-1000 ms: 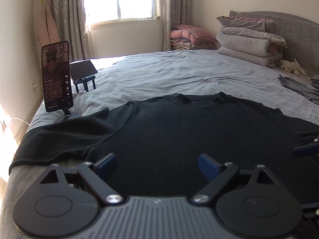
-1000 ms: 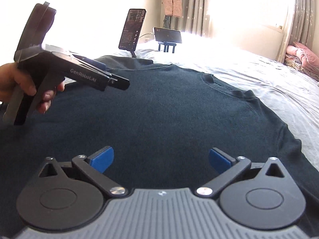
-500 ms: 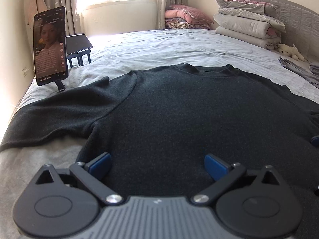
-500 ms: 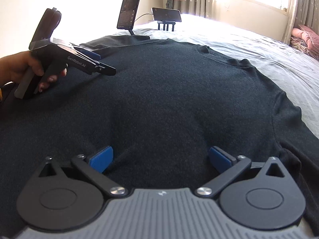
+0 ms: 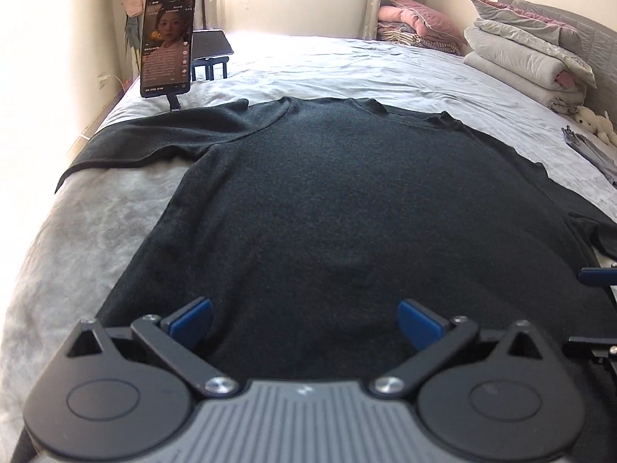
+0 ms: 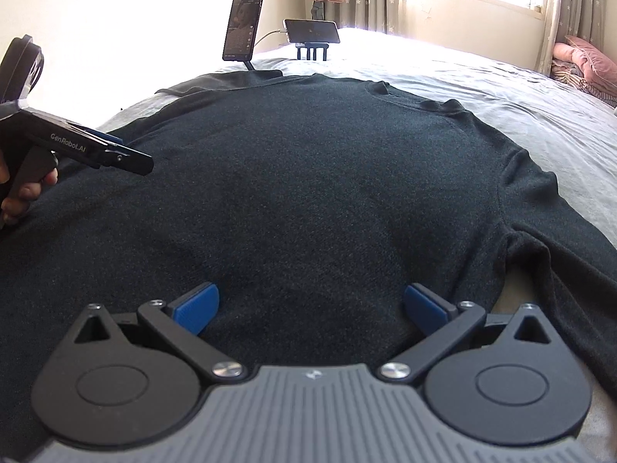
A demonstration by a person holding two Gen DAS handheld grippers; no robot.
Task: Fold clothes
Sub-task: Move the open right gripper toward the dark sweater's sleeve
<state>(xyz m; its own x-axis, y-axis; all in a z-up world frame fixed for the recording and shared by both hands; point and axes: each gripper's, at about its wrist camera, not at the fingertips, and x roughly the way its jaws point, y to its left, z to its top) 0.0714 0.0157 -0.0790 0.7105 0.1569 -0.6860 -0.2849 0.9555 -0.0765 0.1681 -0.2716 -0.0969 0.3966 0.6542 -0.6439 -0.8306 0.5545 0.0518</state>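
A dark long-sleeved sweater (image 5: 347, 193) lies flat on the bed, front down the middle, neckline at the far end and both sleeves spread out. My left gripper (image 5: 304, 316) hovers just over its near hem toward the left side, open wide with only flat fabric beneath the blue pads. In the right wrist view the same sweater (image 6: 308, 173) fills the frame. My right gripper (image 6: 312, 305) is open above the near hem by the right sleeve's armpit. The left gripper (image 6: 115, 154) shows there at the left, in a person's hand.
A phone on a stand (image 5: 167, 44) and a second device on a small stand (image 5: 212, 44) sit at the bed's far left. Folded quilts (image 5: 528, 61), pink pillows (image 5: 416, 19), a plush toy (image 5: 594, 123) and a grey garment (image 5: 590, 150) line the right. The grey sheet (image 5: 347, 65) lies beyond.
The left gripper has slid sideways along the hem and rolled a little, its jaws spreading slightly wider. The right gripper has drifted toward the right sleeve. The sweater has not moved.
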